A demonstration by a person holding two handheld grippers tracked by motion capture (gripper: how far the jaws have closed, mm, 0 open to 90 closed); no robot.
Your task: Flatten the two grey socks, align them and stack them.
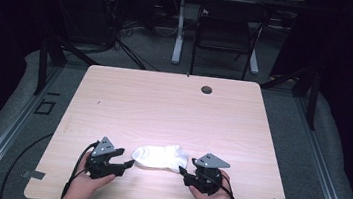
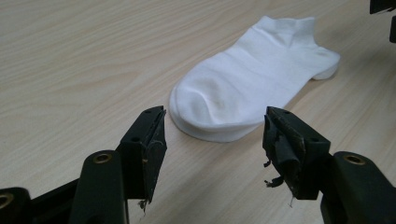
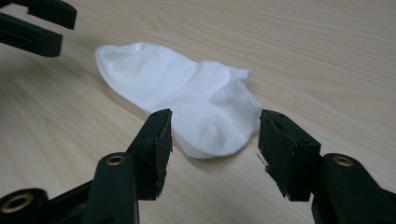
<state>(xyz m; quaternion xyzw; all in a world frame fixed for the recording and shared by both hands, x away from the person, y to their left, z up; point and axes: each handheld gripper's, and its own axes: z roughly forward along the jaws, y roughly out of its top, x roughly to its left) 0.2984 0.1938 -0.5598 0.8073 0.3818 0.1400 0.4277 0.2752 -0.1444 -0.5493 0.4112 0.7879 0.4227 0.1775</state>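
A white ankle sock lies flat on the pale wooden worktop, close to the edge where the person stands, and everything else is best placed from it. In the high view the left gripper sits just beside the sock's rounded toe end, and the right gripper just beside its heel and cuff end, so the sock lies between the two. A hand is wrapped round the body of each gripper, forearms coming in from the near edge.

Seen from the left gripper view, the left gripper has its jaws spread wide, with bare worktop between them; the sock's toe lies just ahead of the tips, not touched. The pad on one jaw is frayed, with scraps hanging off.

In the right gripper view the right gripper is likewise released, its jaws standing wide apart either side of the heel end of the sock, which lies just beyond the tips without contact. Nothing is pinched by either pair.

Beyond the sock, near the far edge of the worktop, is a small round grommet, and past that a dark chair on the floor.
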